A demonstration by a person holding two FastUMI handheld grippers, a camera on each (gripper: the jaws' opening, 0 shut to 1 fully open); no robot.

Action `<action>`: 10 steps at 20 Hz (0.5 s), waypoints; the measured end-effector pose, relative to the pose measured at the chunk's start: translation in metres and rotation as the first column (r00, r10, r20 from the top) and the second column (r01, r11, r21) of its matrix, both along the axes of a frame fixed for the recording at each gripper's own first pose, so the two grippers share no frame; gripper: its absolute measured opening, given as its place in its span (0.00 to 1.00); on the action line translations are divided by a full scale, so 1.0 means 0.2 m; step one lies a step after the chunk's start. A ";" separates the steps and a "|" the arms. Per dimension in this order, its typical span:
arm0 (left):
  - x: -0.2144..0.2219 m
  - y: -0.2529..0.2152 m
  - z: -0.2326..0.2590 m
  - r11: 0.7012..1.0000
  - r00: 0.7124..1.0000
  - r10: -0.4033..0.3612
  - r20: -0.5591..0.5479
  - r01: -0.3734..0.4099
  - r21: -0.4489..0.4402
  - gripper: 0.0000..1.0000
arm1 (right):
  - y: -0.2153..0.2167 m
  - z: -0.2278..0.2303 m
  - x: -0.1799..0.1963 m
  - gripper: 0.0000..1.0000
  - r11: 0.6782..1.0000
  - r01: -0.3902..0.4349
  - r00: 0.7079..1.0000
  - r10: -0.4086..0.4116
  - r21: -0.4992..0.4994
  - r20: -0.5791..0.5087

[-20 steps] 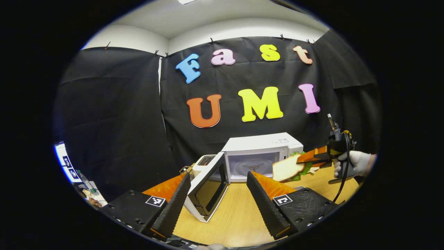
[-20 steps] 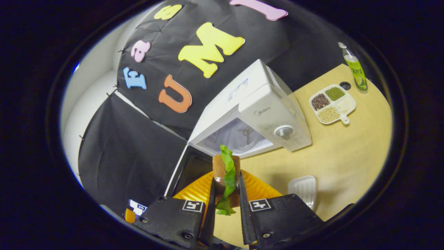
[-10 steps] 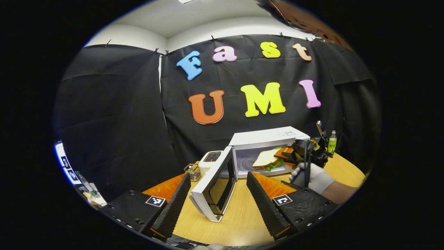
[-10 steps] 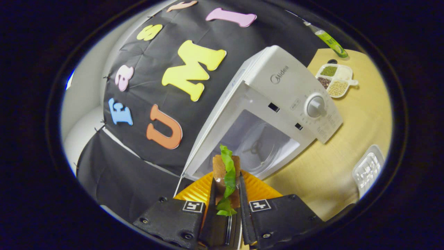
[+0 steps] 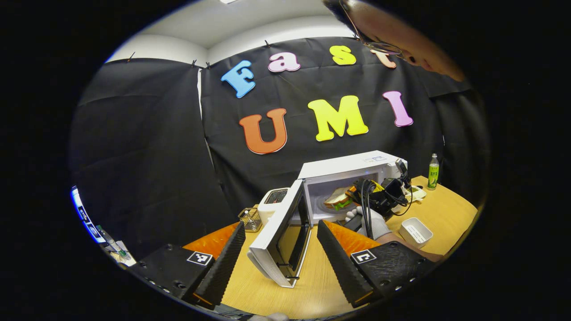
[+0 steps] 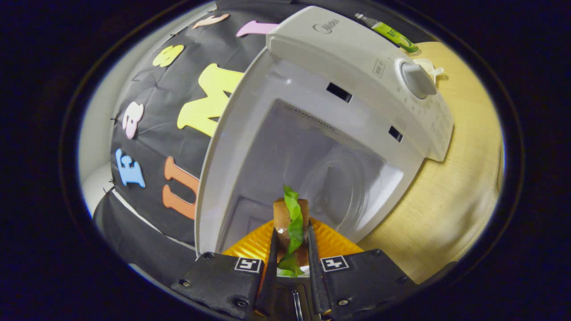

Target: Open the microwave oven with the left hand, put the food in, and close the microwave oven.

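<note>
1. The microwave oven (image 5: 343,178) is standing on the tabletop (image 5: 308,281) with its door (image 5: 285,232) swinging wide open to its left; the cavity is gaping toward the camera in the right gripper view (image 6: 312,147).
2. The right tongs (image 6: 291,249) are clamping on the sandwich (image 6: 291,218), both fingers pressing on its bread sides while a green lettuce leaf is sticking out along the edge; the sandwich is sitting at the mouth of the microwave oven, in front of the glass turntable (image 6: 339,187).
3. In the left gripper view the sandwich (image 5: 337,198) is showing just inside the microwave oven opening, with the right tongs (image 5: 357,191) and a gloved hand (image 5: 370,220) reaching in from the oven's front; whether it is touching the turntable is hard to tell.
4. The left tongs (image 5: 281,249) are standing apart, holding nothing, in front of the microwave oven and facing the open door.
5. A small white tray (image 5: 415,232) is lying on the tabletop in front of the microwave oven's right side; a green bottle (image 5: 433,171) is standing to the oven's right; a toaster (image 5: 274,200) is sitting to its left.
</note>
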State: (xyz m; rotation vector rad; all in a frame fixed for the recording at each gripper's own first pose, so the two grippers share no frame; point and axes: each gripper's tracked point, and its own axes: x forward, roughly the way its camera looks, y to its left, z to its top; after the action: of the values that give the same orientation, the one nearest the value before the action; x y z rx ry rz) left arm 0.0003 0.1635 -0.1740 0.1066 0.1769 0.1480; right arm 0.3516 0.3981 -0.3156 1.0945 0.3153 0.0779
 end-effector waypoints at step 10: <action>0.03 0.08 -0.04 1.000 1.000 0.017 -0.014 -0.017 0.002 0.96 | -0.07 -0.15 0.11 0.71 0.940 0.007 0.999 -0.018 -0.342 -0.029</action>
State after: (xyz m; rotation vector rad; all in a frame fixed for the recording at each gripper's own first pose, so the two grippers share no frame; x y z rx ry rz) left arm 0.0055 0.1798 -0.1811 0.1085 0.1920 0.1641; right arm 0.3739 0.3840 -0.3451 0.7521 0.3364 -0.0063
